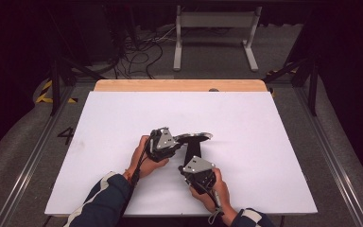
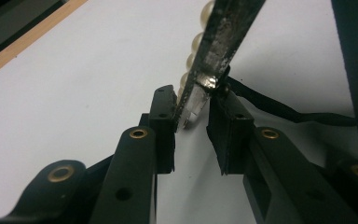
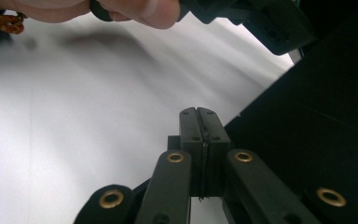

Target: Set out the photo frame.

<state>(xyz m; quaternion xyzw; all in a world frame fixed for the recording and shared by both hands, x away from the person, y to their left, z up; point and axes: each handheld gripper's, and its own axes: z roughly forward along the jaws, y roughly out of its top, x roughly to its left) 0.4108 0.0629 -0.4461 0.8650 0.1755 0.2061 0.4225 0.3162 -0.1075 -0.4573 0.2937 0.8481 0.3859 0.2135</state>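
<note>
1. A dark, flat, glitter-surfaced clip with a bright metal end [image 2: 214, 51] was found raised off the white-covered table [image 1: 123, 118], near its middle and between the two hands. It was seen in the high view as a dark oval with a pale rim [image 1: 197, 137].
2. A row of pale, pearl-like round beads [image 2: 193, 44] was noted along one edge of the clip.
3. A black band of soft material [image 2: 284, 109] was seen trailing from the clip's metal end, running in the high view down towards the right tool.
4. The left tool [image 2: 191, 109] was set narrow, with its pads closed on the metal end of the clip, which was held edge-on and tilted.
5. The right tool [image 3: 199, 114] was closed pad to pad. A broad black surface lay just beside it. Whether any of the thin band was pinched in the seam could not be told.
6. Handling, as judged:
   - The clip was taken to be light and stiff.
   - The metal end was thought slippery, so the grip was best kept square on it.
   - The beads were considered fragile and were not to be squeezed.
   - The band was taken to be limp, and was best pinched close to the clip, where slack was least.
</note>
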